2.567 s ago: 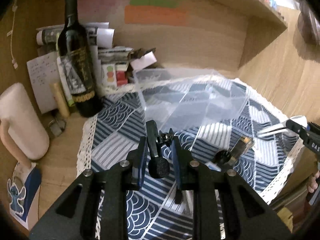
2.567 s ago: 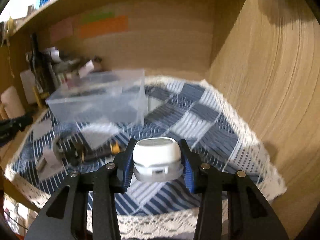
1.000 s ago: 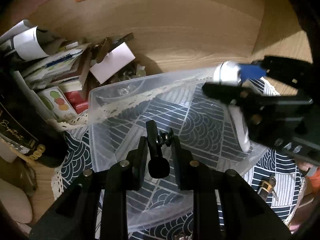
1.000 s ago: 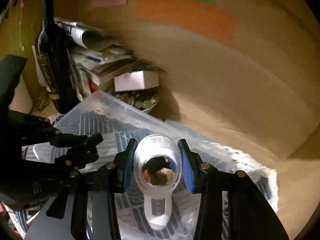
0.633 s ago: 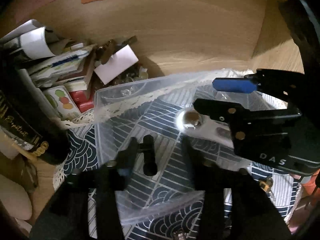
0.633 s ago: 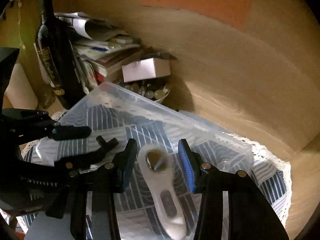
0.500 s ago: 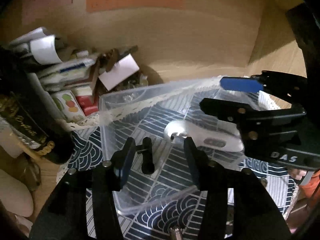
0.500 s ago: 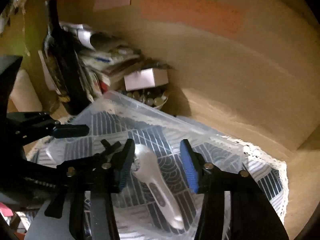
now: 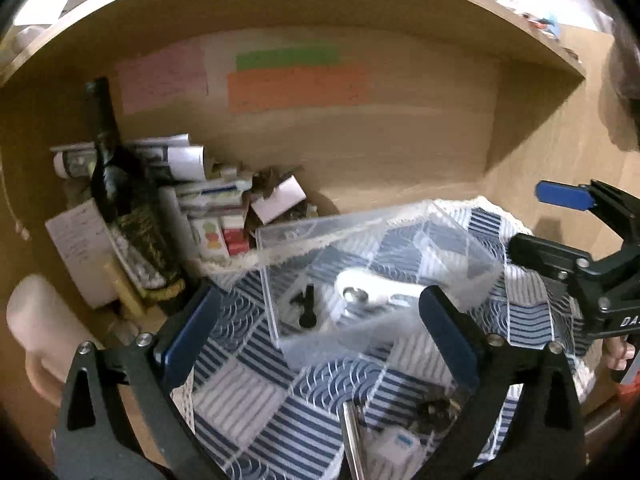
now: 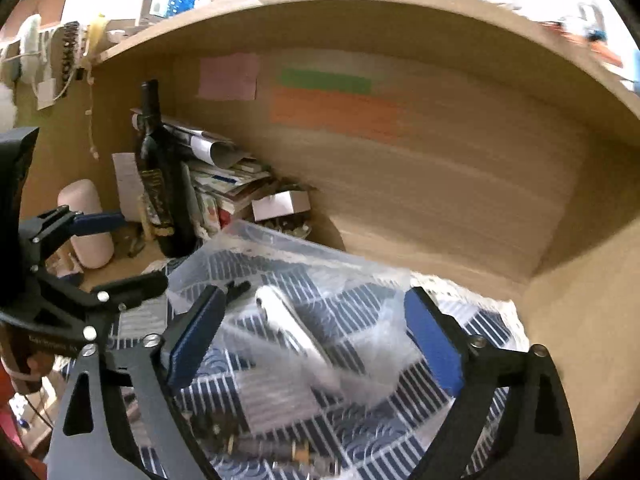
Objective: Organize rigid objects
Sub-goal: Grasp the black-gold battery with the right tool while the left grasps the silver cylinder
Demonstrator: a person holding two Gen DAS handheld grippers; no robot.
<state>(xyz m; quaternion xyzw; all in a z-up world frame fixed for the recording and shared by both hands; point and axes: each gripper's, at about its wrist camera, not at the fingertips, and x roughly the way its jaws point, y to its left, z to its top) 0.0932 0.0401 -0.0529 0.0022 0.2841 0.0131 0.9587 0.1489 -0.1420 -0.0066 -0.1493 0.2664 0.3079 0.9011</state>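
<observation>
**Two items lie in the clear bin**

Inside the transparent plastic bin (image 9: 372, 276), a smooth white elongated device (image 9: 376, 298) lies flat, its long axis slanting, round metal-capped head toward the small black clamp (image 9: 306, 308). Left gripper (image 9: 320, 334) and right gripper (image 10: 316, 340) both gape, empty.

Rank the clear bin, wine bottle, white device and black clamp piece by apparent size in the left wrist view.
1. clear bin
2. wine bottle, though the fisheye edge distorts it
3. white device, lying in the bin
4. black clamp piece, beside it in the bin
</observation>
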